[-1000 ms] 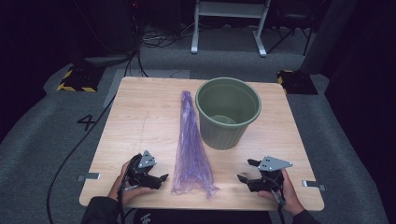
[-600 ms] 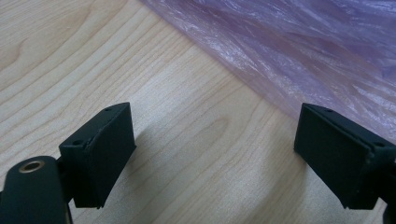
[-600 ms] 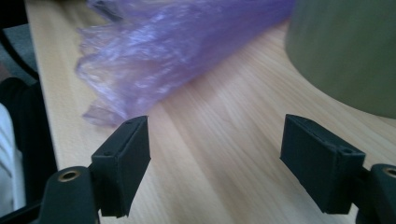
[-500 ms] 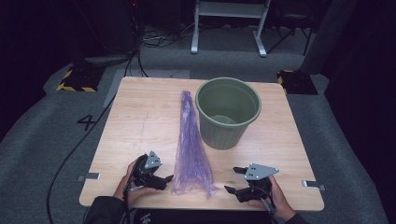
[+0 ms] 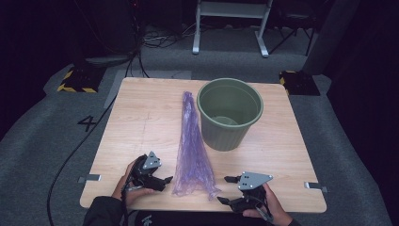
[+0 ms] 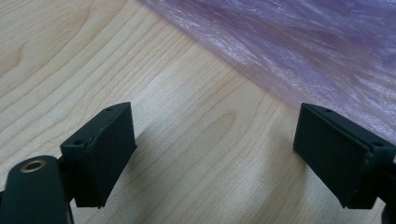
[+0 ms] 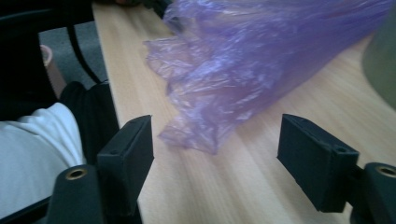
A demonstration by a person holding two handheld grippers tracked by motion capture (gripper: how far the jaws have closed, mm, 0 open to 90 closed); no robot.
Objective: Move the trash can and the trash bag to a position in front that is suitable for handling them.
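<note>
A: Where's the purple plastic bag [image 5: 193, 146] right now?

B: Flat on the wooden table [image 5: 141, 117], a long strip running from twelve o'clock down to six, with its wide, crumpled open end at the near edge. The green bucket [image 5: 229, 113] stands just beside it at about two o'clock.

A: And the grippers?

B: The left gripper [image 5: 162, 179] sits at the bag's eight o'clock, jaws wide apart over bare wood, the film just beside its right pad [image 6: 336, 158]. The right gripper [image 5: 228, 189] is at four o'clock, jaws apart and just closing a little, nothing between them but table; the bag's corner lies just ahead of them.

A: So how should the pickup go?

B: I'd say each gripper should slide low onto its own corner of the mouth, pinch a single layer, then lift evenly so the opening spreads rather than bunches.
</note>
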